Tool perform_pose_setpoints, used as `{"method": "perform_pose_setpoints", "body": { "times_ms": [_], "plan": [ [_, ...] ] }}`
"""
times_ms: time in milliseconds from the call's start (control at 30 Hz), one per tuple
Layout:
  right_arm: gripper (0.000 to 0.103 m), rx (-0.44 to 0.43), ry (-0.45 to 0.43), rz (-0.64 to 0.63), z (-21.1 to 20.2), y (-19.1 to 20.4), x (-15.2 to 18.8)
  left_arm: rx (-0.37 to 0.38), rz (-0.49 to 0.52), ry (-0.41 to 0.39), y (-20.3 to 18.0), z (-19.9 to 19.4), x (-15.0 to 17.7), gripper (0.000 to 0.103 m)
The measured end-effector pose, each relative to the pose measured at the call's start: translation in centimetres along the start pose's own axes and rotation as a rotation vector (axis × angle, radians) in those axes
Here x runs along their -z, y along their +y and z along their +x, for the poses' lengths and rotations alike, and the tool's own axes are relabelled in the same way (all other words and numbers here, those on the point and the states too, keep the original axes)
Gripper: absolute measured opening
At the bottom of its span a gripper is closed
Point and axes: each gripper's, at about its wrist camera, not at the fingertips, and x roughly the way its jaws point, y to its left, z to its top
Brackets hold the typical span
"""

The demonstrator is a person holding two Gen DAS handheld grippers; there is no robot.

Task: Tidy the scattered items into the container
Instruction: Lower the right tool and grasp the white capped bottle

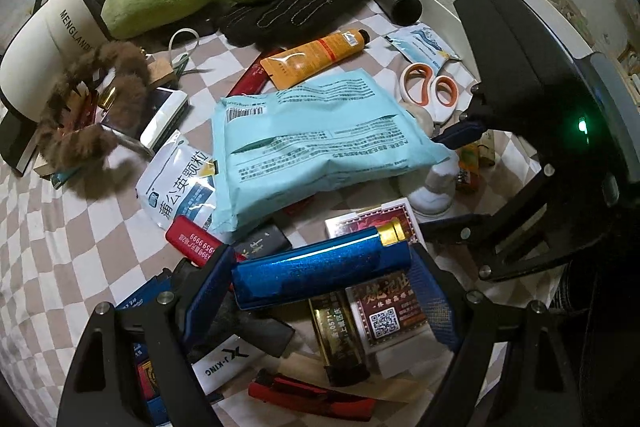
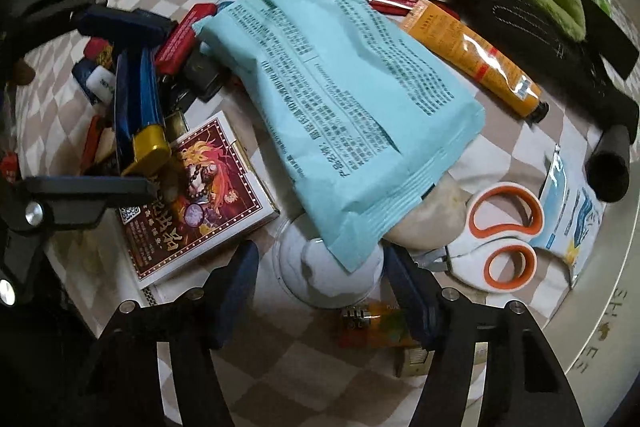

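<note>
Right wrist view: right gripper [image 2: 320, 283] straddles a small clear cup [image 2: 316, 279], pads not visibly pressing; light, slippery, crushable. Left gripper [image 1: 320, 267] clamps a stiff blue box [image 1: 320, 273] endwise.

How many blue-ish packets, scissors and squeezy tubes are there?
Blue-ish packets: 3 (big light blue pack, white-and-blue sachet, small blue sachet)
Scissors: 1 (orange-handled scissors)
Squeezy tubes: 1 (orange tube)
Total: 5

Dim warm indoor light, dark fisheye corners, bent edges, slight blur
</note>
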Motion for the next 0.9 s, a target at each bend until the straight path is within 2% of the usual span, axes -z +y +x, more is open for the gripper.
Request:
{"method": "perform_pose_setpoints", "body": {
  "times_ms": [33,433,900],
  "plan": [
    [0.057,0.002,-0.001,-0.008,0.0,0.1,0.0,0.0,-0.001,-0.001,0.1,0.0,0.0,0.086],
    [0.053,-0.007,0.014,-0.001,-1.3,0.5,0.0,0.001,0.002,-0.017,-0.3,-0.6,-0.3,0.086],
    [0.051,-0.03,-0.065,0.124,-5.4,-1.5,0.1,-0.01,-0.01,-0.079,-0.5,-2.7,-2.3,0.086]
  ]
}}
